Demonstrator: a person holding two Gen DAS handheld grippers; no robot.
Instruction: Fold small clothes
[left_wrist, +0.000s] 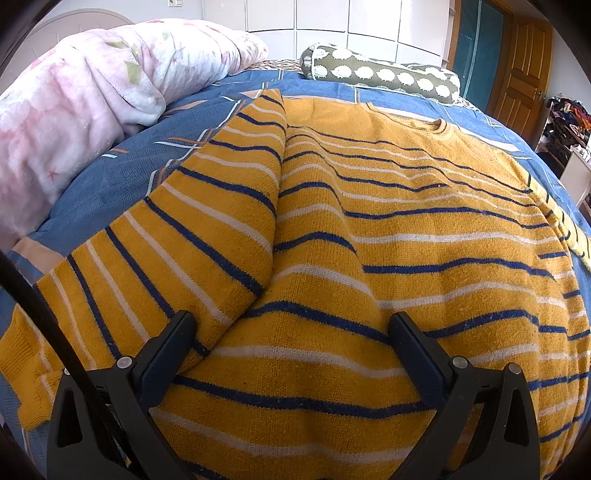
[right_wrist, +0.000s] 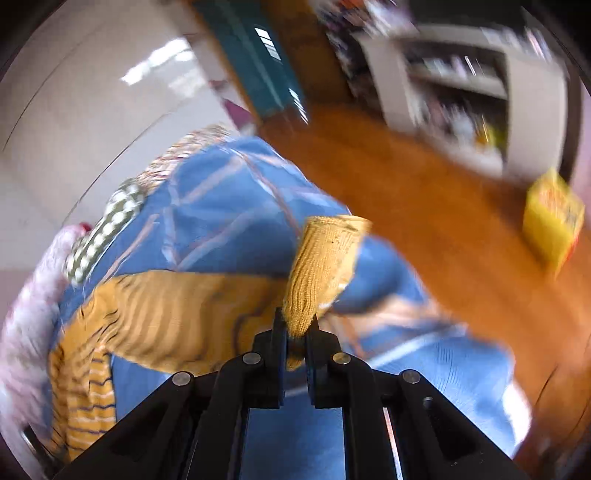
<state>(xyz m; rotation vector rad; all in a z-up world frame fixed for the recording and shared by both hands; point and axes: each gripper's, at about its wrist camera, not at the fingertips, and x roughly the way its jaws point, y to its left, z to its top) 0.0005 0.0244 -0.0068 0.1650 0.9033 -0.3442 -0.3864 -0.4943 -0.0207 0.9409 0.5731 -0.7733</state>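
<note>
1. A mustard-yellow sweater with navy and white stripes lies spread on the blue patterned bed, its left sleeve folded in along the body.
2. The left tool hovers just over the sweater's near part, jaws spread wide, gripping nothing.
3. The right tool is clenched on the ribbed cuff of the other sleeve, lifted above the bed (this view is motion-blurred).
4. A pink floral quilt sits far left; a sheep-print bolster lies at the far edge.
</note>
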